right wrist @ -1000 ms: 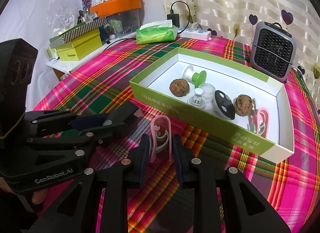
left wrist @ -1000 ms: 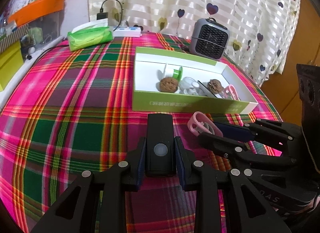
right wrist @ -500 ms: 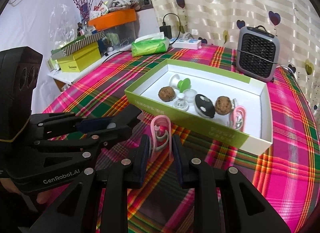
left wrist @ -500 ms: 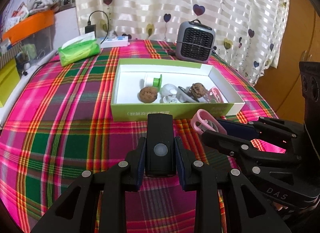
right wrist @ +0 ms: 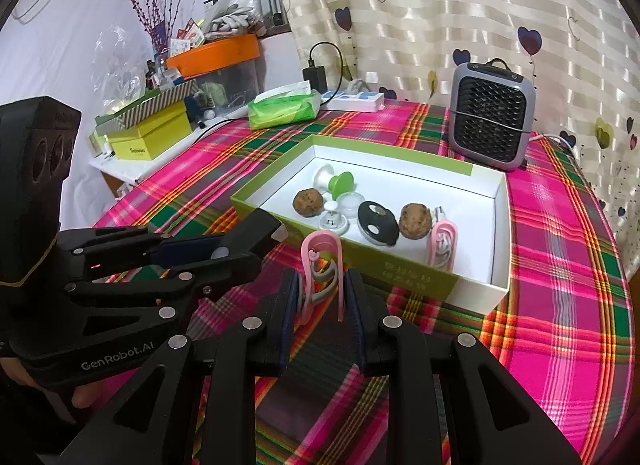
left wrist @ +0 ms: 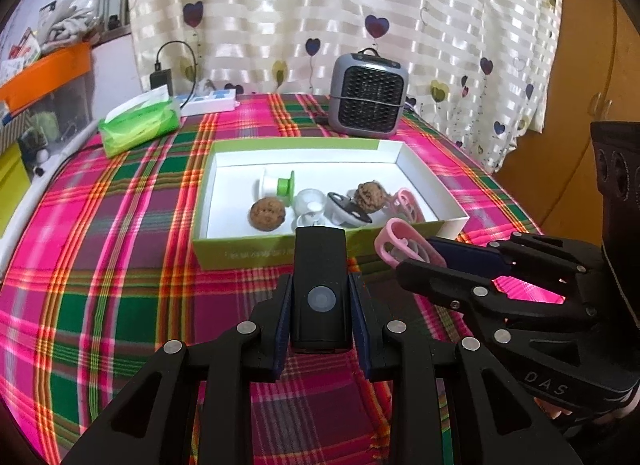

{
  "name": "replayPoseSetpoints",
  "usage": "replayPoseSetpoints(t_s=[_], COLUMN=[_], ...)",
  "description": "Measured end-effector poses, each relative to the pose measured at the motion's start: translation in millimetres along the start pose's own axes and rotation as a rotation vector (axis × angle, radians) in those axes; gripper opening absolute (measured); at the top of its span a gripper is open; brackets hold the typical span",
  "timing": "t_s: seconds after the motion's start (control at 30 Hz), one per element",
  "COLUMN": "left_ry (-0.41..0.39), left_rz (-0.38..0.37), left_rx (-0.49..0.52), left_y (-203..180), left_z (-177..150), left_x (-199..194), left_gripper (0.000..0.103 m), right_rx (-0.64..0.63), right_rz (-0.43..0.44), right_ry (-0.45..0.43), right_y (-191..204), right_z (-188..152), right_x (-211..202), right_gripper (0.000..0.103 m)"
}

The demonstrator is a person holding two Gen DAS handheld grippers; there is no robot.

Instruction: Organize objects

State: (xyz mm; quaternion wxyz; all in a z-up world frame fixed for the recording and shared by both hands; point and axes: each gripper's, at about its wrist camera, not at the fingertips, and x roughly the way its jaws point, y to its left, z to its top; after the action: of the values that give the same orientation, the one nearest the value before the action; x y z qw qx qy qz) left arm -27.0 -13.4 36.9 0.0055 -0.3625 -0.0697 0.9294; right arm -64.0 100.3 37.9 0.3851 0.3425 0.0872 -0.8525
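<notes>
Green box [left wrist: 276, 251] holds walnuts [left wrist: 267, 214]; left tool [left wrist: 320, 305] pinches black device [left wrist: 319, 289], right tool [right wrist: 320, 301] pink clip [right wrist: 320, 269].

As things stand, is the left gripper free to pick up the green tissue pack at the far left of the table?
Probably not. The left gripper is shut on a black device, so it has no free grip. The path over the tablecloth to the tissue pack itself looks open.
</notes>
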Motion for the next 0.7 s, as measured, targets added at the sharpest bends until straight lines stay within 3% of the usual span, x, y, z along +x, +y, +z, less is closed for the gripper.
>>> replayPoseSetpoints(t_s=[0.7], left_ry=[-0.032], left_rz=[0.017], left_rx=[0.047], left_y=[-3.1], left_z=[30.5], left_x=[12.9], left_gripper=[0.025], right_rx=[-0.028], right_rz=[-0.04], right_ry=[-0.018], right_y=[-13.5], right_z=[21.1], right_x=[5.0], right_gripper=[0.025])
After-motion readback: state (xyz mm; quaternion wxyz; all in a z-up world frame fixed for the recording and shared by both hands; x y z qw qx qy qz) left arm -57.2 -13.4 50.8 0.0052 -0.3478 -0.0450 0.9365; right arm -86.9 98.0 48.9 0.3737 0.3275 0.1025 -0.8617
